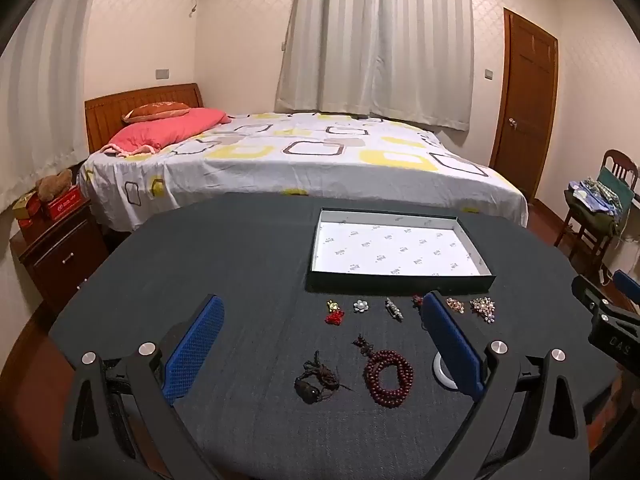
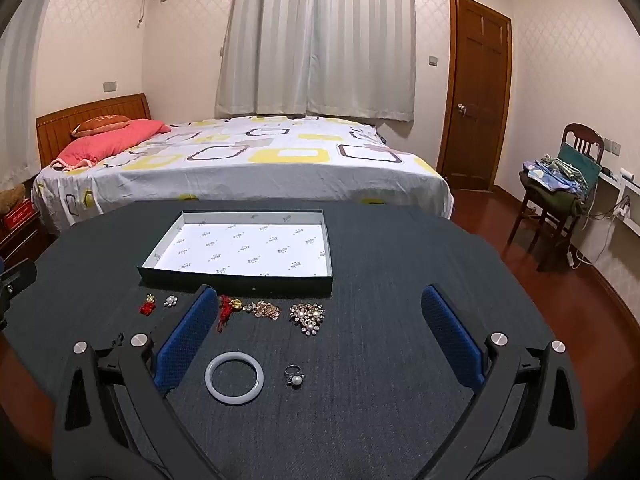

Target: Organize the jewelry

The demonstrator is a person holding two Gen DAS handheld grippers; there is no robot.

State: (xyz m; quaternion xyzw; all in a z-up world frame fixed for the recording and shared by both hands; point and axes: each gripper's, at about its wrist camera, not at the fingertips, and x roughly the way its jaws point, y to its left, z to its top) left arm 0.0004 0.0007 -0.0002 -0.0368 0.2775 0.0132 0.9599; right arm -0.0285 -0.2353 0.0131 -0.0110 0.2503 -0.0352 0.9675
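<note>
Two tools, left (image 1: 322, 316) and right (image 2: 314, 308), hung released over one tray (image 2: 236, 278); only the right view showed one ring (image 2: 294, 376), only the left one bead bracelet (image 1: 388, 374).

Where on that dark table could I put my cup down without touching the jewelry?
Bare cloth lies left of the box and right of the pearl brooch. The strip before the box is crowded: brooches, bead bracelet, white bangle, ring.
</note>
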